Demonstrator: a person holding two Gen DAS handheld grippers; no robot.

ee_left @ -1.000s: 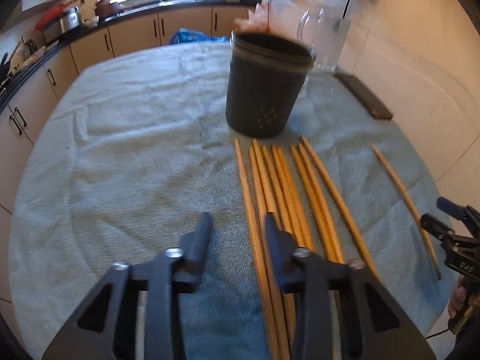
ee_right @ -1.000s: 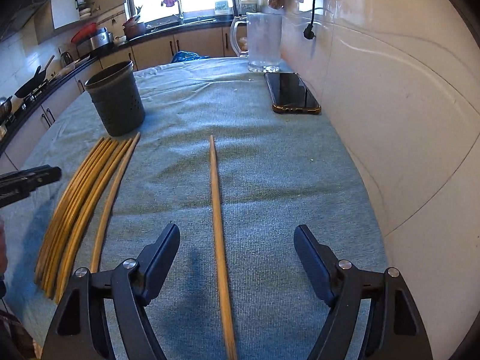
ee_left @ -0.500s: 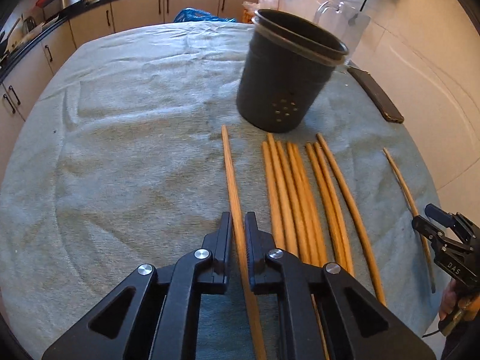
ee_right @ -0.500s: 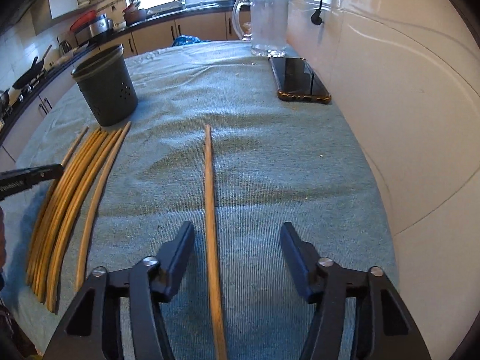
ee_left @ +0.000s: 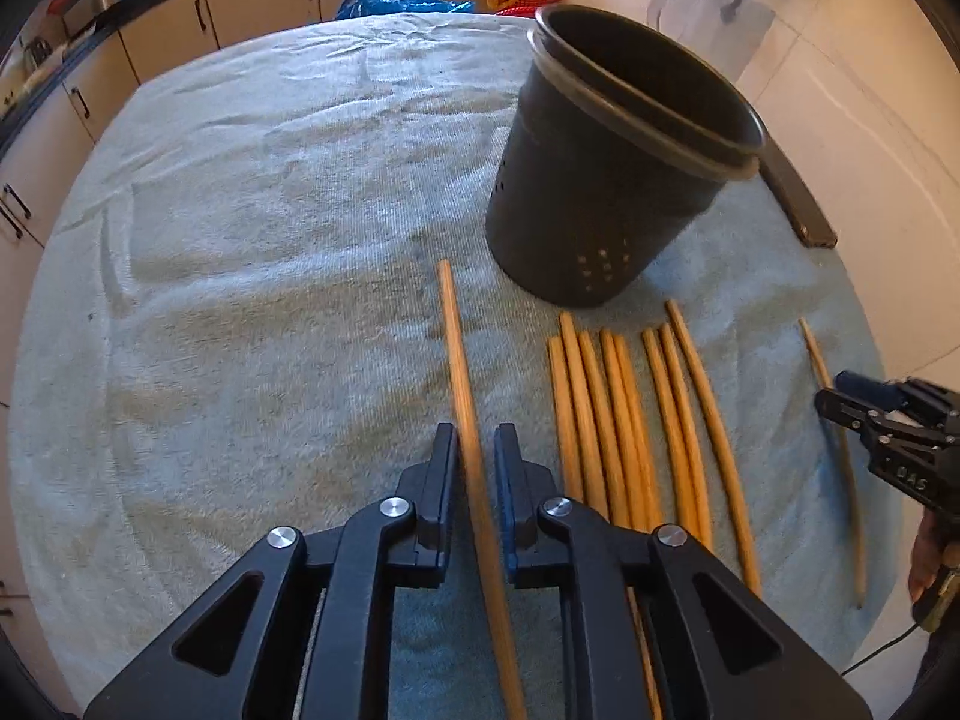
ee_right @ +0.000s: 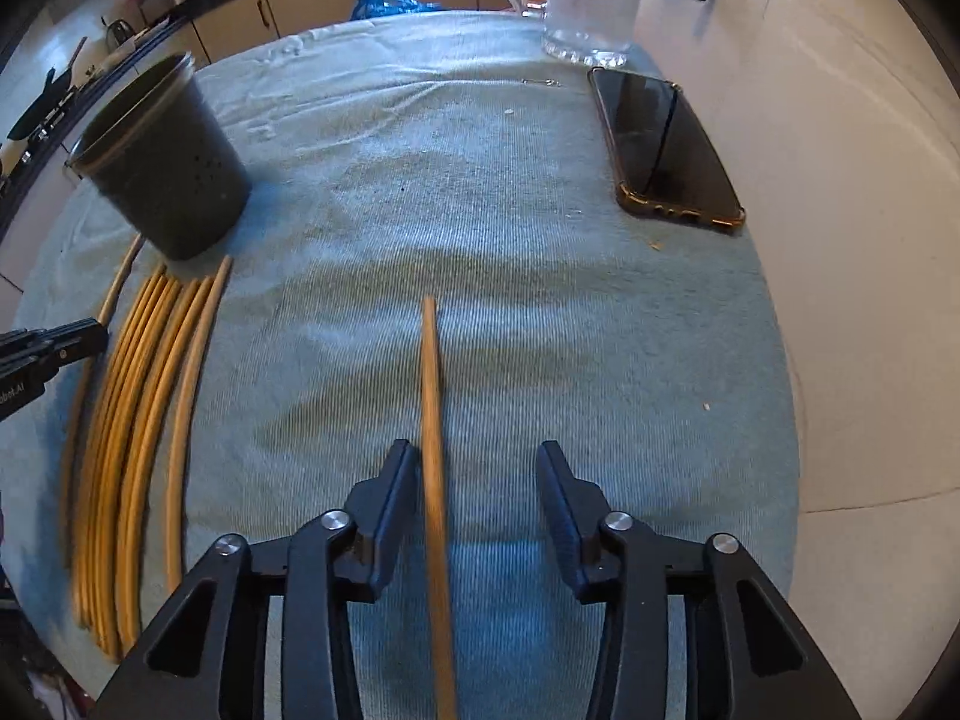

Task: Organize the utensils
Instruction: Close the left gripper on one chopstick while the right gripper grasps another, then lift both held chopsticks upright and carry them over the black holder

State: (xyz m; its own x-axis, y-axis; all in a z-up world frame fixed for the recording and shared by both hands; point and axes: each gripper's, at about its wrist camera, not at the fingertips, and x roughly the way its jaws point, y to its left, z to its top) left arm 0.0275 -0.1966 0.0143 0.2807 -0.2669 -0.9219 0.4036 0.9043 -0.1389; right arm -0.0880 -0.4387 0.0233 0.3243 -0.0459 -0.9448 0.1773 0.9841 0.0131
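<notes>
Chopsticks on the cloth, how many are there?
10, probably: a row of about eight in front of the dark holder, a lone stick to its left, another stick to its right. The row is crowded, so that count may be off.

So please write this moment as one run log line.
left gripper: shut on chopstick | right gripper: closing around lone chopstick, not gripped | holder: upright

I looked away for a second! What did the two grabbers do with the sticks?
The left gripper closed on one chopstick and pulled it sideways away from the bundle. The right gripper has been closing around the lone chopstick, with a gap left. The holder stayed put.
</notes>
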